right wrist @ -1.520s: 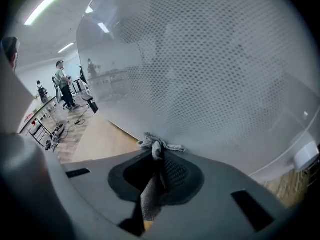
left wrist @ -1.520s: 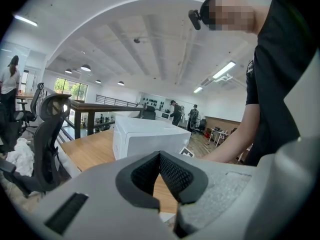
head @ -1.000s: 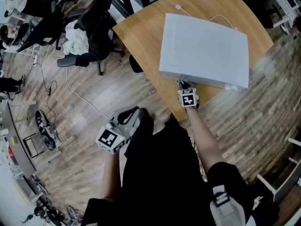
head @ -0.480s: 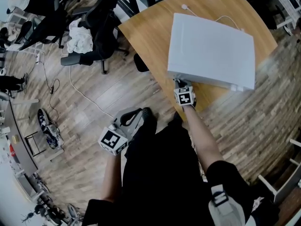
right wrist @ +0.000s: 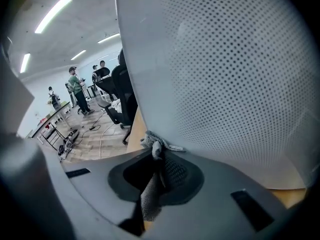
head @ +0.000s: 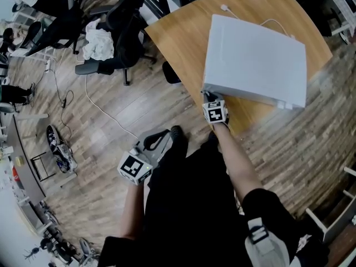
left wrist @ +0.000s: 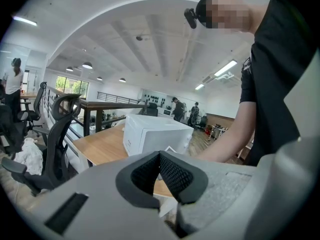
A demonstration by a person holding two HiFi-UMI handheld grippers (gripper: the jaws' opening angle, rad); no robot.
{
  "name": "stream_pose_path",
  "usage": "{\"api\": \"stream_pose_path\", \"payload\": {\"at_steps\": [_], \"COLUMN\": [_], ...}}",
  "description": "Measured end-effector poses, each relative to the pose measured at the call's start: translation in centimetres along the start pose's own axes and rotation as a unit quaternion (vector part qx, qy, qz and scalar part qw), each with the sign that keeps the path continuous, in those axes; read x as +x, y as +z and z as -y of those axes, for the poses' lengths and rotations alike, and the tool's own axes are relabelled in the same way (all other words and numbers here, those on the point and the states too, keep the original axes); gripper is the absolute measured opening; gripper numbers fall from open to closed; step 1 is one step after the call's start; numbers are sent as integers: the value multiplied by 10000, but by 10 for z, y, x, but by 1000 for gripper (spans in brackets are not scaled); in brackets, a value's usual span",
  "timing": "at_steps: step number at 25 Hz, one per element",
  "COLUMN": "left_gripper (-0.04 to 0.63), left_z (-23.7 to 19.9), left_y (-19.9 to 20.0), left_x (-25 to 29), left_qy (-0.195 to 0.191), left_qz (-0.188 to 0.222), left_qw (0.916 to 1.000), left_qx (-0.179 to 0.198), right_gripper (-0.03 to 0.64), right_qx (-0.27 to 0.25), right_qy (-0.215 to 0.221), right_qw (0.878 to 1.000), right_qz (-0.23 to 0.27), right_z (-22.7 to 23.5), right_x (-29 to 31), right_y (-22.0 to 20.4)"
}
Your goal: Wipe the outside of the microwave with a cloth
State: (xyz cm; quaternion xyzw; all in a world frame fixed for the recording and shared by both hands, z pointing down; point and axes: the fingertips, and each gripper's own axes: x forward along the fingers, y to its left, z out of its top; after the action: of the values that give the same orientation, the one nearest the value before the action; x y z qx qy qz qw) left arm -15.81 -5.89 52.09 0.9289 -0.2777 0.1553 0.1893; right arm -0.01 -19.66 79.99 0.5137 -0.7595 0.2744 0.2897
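The jaws of the right gripper (right wrist: 159, 160) are clamped on a grey cloth (right wrist: 151, 186), which runs up between them and bunches out at the tips. That bunched end presses against the microwave (right wrist: 225, 59), at the bottom edge of its dotted front face, close to the front corner. From the head view, the right gripper (head: 210, 98) meets the microwave (head: 256, 60) at the corner nearest the person, with the arm stretched out straight behind it.

The jaws of the left gripper (left wrist: 160, 171) are closed together with nothing between them. This gripper (head: 160, 139) hangs low by the person's leg, well away from the microwave and off the table's edge, above the wooden floor. Its own camera looks towards the microwave (left wrist: 155, 134) from the side.

The microwave is white and sits on a wooden table (head: 178, 32). A white cable (head: 245, 16) trails on the table behind the microwave. Beyond the table, on the far side from the person, is a black office chair (head: 125, 21).
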Motion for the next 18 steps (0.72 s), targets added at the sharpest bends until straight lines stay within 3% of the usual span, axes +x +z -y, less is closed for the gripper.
{"api": "stream_pose_path", "payload": {"at_steps": [11,18], "left_gripper": [0,0], "left_z": [0,10], "left_y": [-4,6], "left_x": [-2,11], "left_qy": [-85,-342], "left_qz": [-36,110], "left_qw": [9999,9989], "left_qx": [70,304], "right_gripper": [26,26], "right_qx": [-276,-125], "right_qy": [-25,-200], "right_qw": [9995,9994], "right_qz": [-155,-263], "right_z": [-4,15], "right_x": [-1,-30], "right_y": [-12,-39]}}
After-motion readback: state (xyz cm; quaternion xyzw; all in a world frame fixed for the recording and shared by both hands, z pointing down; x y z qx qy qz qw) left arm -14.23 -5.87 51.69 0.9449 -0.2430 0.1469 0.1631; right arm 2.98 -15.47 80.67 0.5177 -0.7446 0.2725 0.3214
